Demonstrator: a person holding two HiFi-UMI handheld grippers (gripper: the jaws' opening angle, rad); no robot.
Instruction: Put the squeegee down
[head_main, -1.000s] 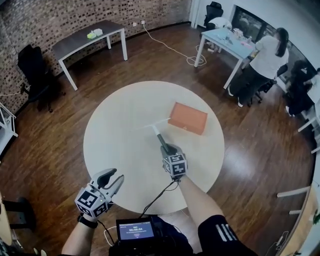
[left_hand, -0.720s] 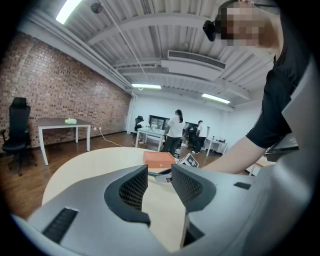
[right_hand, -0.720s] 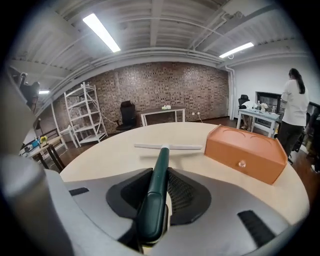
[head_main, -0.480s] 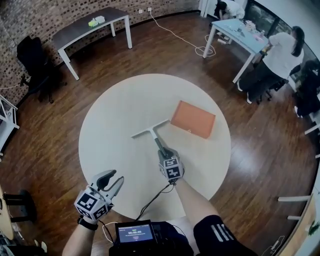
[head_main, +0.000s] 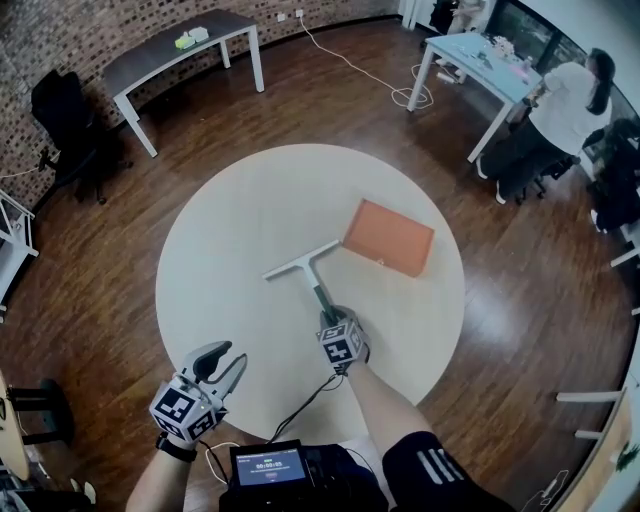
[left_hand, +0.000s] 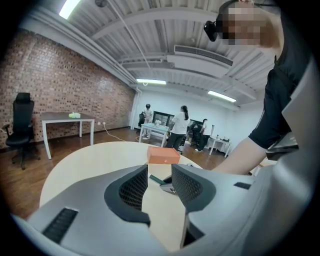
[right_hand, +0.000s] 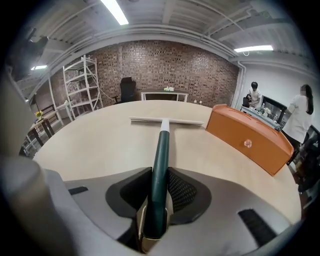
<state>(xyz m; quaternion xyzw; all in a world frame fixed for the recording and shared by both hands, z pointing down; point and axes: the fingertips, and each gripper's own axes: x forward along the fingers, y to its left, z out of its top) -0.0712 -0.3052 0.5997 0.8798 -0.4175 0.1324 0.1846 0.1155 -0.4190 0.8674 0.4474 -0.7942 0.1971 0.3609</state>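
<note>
Green-handled squeegee (right_hand: 161, 142) is clamped in the right hand-held gripper (head_main: 328, 317).

Left hand-held gripper (left_hand: 160, 176) hovers, jaws apart, over table (left_hand: 75, 160).

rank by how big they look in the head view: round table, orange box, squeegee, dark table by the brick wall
1. round table, by far
2. orange box and dark table look about alike; the dark table is farther off, so unranked
3. squeegee, long but thin
</note>
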